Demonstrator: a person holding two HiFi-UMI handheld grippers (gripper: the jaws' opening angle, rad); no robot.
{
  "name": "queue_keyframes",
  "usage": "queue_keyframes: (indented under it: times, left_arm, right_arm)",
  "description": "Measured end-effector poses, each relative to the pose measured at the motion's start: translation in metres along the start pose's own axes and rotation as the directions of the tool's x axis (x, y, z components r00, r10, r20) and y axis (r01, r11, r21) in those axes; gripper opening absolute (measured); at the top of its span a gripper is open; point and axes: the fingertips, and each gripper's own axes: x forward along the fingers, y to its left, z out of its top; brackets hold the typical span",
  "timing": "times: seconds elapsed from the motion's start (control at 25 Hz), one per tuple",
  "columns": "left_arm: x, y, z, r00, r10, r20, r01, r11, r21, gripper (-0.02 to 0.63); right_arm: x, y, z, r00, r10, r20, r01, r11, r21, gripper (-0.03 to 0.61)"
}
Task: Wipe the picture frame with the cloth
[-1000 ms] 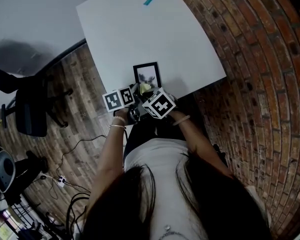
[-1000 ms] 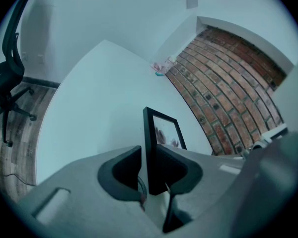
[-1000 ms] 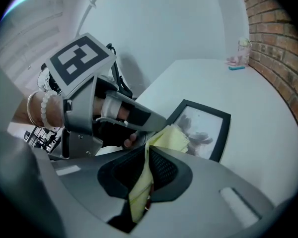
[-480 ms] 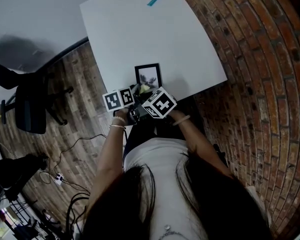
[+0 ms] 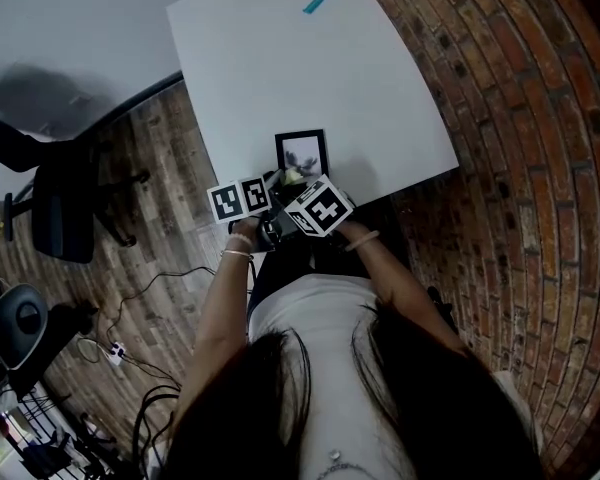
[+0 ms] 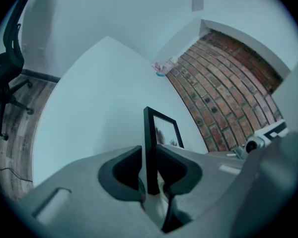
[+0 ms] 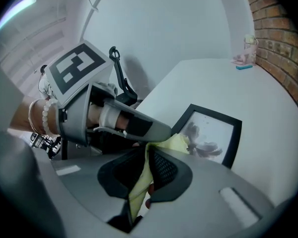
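The black rectangular picture frame [image 5: 302, 154] stays at the near edge of the white table [image 5: 310, 58], and both hands keep the same places beside it; only the head camera's aim has drifted a little. The left gripper [image 6: 149, 158] has just been closing its jaws, and they now clasp the frame's upright side edge between them. The right gripper [image 7: 148, 157] is clenched on the pale yellow cloth [image 7: 178, 144], whose bunched end touches the frame's near corner. From the head view, the marker cubes hide both sets of jaws and the frame's lower edge. The photo behind the glass is too blurred to read.
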Motion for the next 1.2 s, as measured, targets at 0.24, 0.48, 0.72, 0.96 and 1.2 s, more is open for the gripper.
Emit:
queue_keyframes:
  times: [0.24, 0.48, 0.72, 0.96, 1.2]
  left_arm:
    - [0.000, -0.001, -0.001, 1.000, -0.014, -0.006, 0.014, 1.000, -0.013, 0.089]
    - [-0.001, 0.001, -0.001, 0.999, -0.043, -0.005, 0.042, 0.997, -0.057, 0.091]
    - [-0.003, 0.002, 0.001, 0.997, -0.072, 0.014, 0.073, 0.992, -0.100, 0.091]
    - [-0.007, 0.004, 0.005, 0.995, -0.091, 0.046, 0.097, 0.986, -0.137, 0.091]
    - [-0.007, 0.006, 0.006, 0.993, -0.101, 0.054, 0.109, 0.980, -0.165, 0.091]
  right_arm:
    - [-0.001, -0.006, 0.004, 1.000, -0.007, 0.011, 0.006, 1.000, 0.011, 0.032]
    - [0.000, -0.008, 0.005, 1.000, 0.003, 0.003, -0.003, 1.000, -0.001, 0.032]
    - [0.000, -0.013, 0.008, 1.000, 0.007, 0.005, -0.007, 1.000, -0.013, 0.032]
    - [0.001, -0.019, 0.015, 1.000, 0.003, 0.006, -0.002, 1.000, -0.022, 0.032]
    - [0.003, -0.025, 0.017, 1.000, 0.002, -0.012, -0.002, 0.999, -0.051, 0.032]
